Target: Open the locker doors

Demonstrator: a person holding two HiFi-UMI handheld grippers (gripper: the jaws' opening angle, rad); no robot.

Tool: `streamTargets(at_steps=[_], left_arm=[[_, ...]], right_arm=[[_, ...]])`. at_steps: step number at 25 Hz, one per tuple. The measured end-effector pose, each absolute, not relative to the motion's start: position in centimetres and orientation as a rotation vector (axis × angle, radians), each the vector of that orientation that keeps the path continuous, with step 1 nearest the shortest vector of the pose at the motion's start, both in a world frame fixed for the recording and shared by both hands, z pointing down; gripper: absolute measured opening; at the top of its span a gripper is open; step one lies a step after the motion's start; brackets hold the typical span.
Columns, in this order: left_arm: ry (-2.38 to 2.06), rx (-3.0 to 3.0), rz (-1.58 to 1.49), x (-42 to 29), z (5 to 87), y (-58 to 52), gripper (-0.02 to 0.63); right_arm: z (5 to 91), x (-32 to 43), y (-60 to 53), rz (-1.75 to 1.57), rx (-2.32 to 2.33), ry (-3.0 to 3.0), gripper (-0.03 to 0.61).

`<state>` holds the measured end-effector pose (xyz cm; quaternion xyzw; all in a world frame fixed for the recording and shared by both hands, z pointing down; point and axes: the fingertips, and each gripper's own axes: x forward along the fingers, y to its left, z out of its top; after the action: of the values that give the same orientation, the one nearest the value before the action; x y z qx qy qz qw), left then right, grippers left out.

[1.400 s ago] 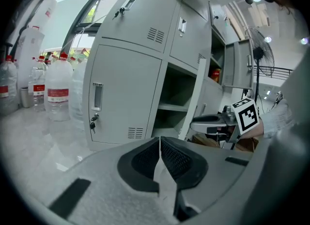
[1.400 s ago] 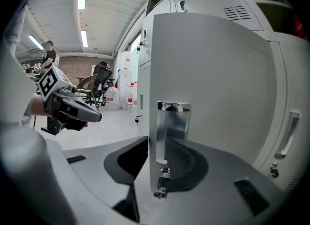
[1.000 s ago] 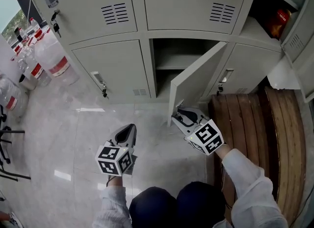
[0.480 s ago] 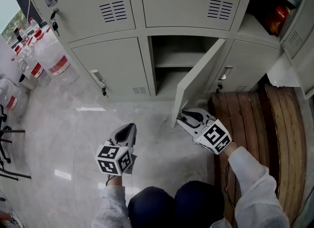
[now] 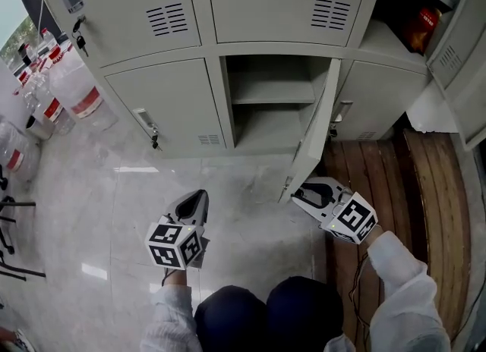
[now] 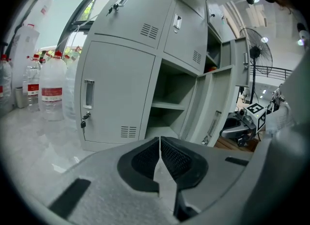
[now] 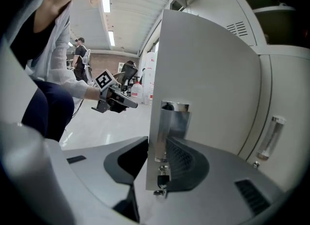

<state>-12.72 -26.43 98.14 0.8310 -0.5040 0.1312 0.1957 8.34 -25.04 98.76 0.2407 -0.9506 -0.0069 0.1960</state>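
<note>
The right gripper (image 7: 157, 157) has its jaws clamped on the free edge of the lower middle locker door (image 5: 314, 130), at its metal handle plate (image 7: 172, 122). The door stands wide open off its compartment (image 5: 269, 119) (one shelf (image 5: 269, 92) inside). The left gripper (image 6: 160, 146), jaws pressed together on nothing, hangs above the floor (image 5: 114, 214).

Head view: above left gripper (image 5: 199, 197) and right gripper (image 5: 301, 190), facing steeply down. Gripper views: low, along own jaws; right's close against door (image 7: 203, 83). Shared: lockers (image 5: 152, 9).

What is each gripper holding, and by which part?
The right gripper clamps the open locker door at its free edge, over the handle plate. The left gripper holds nothing.
</note>
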Motion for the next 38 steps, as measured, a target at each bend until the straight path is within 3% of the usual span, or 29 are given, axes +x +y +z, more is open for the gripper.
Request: streamTargets(at_steps=[11,27,32,38], left_arm=[[-1.352,2.383,0.397,-9.8,97.6,-27.1,0.015],[-1.190,2.504,0.488,-3.5,96.0,-27.9,0.016],[-1.123,2.529,0.514,-0.2,92.8,-27.5,0.015],[-1.058,2.466,0.515,2.9,84.9,-25.6,0.016]], right_arm=[[99.0,14.3,-23.2,0.025,0.678,-2.645,0.112],[98.9,15.0,-23.0,0.045,0.762,-2.663,0.115],[95.3,16.8,-23.3,0.207,0.990,-2.751,0.233],[84.4,19.7,-20.5,0.439,1.329,-2.877,0.238]])
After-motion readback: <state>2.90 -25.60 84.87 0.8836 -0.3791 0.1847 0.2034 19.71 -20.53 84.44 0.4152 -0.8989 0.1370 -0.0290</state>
